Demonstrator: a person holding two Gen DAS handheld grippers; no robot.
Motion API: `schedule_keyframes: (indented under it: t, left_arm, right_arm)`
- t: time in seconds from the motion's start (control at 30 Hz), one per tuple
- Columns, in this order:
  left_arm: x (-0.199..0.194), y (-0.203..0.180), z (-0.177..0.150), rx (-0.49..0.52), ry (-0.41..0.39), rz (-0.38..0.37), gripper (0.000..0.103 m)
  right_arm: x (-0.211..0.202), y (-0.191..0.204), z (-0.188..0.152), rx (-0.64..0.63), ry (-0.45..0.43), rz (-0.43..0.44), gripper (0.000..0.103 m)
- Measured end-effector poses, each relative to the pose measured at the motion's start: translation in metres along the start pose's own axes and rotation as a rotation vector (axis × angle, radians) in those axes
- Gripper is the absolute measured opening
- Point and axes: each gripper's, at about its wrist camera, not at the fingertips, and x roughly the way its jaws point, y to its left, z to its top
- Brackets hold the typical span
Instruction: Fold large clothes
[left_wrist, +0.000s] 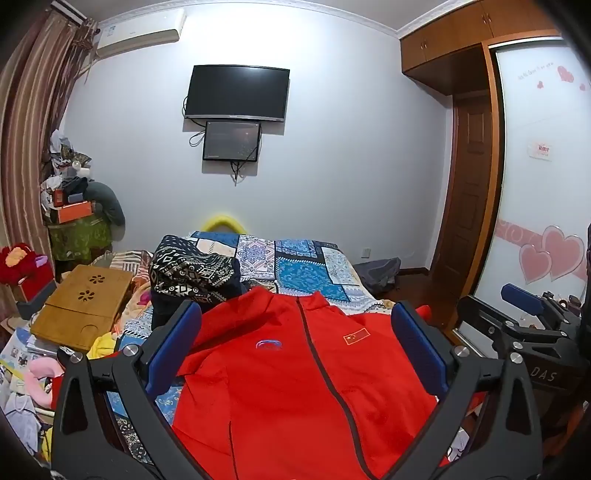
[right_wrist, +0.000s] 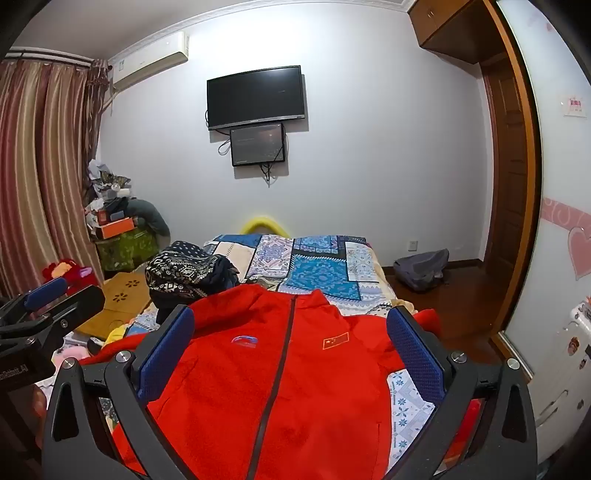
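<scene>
My two black-framed grippers, left (left_wrist: 295, 354) and right (right_wrist: 291, 354): blue dimpled pads (right_wrist: 415, 354), silver screws (left_wrist: 460, 350), white lettering.

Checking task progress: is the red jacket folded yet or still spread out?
Spread, not folded. The red jacket lies front up on the bed, zipped, both chest badges showing.

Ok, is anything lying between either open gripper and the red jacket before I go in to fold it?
Nothing visible. The red jacket lies spread front-up on the patterned bedspread, directly below the open left gripper and right gripper. The dark patterned garment is heaped beyond the jacket's shoulder toward the wall, not over it.
</scene>
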Motion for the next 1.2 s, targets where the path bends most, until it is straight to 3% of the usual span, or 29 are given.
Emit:
schedule_keyframes:
  t: [1.2]
  left_arm:
    - [0.003,0.007,-0.003,-0.015,0.003,0.008,0.103]
  right_arm:
    - [-0.003,0.009,-0.005,-0.006,0.010,0.007,0.103]
